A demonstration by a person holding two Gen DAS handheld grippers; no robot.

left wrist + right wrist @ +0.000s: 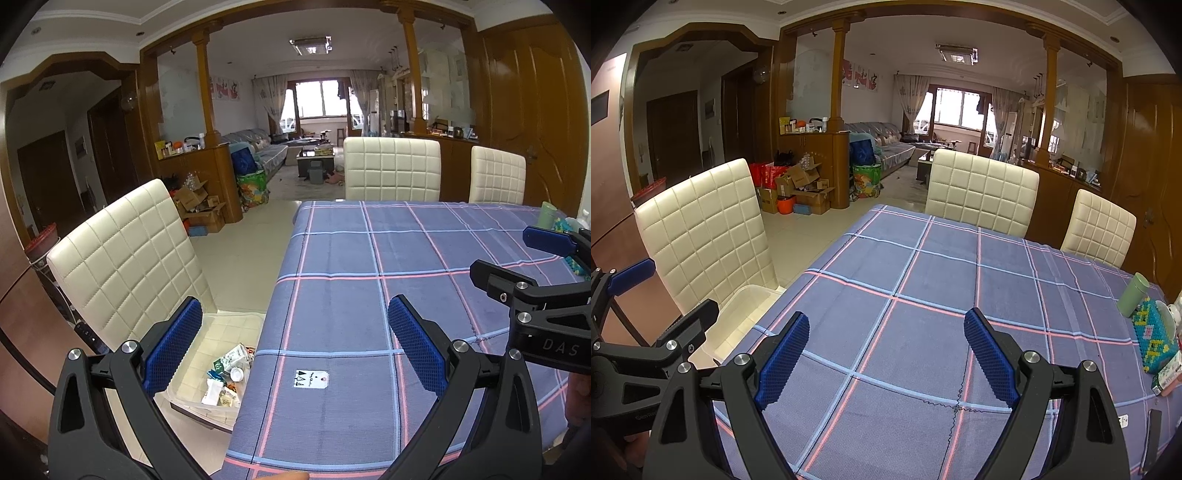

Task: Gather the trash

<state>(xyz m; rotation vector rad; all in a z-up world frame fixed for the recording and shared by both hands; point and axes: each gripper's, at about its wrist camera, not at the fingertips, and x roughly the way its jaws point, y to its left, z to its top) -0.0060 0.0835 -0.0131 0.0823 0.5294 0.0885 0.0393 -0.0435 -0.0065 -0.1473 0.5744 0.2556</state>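
I see the trash piled in a clear plastic bin that sits on the seat of the cream quilted chair just left of the desk: crumpled wrappers, a green-and-white carton, a small white bottle and some white paper, all lying loose in the bin's bottom. In my right wrist view only the bin's empty-looking near rim shows beside the desk edge, and its contents are hidden there. My left hand-held gripper hangs over the desk's left edge with its blue pads spread wide and nothing between them; one pad sits above the bin, the other above the plaid cloth. My right hand-held gripper is likewise wide open and empty, pointing down at bare cloth. A small white label lies flat on the cloth between my left pads. At the desk's far right stand a green cup, a colourful beaded box and a few small packets I cannot make out.
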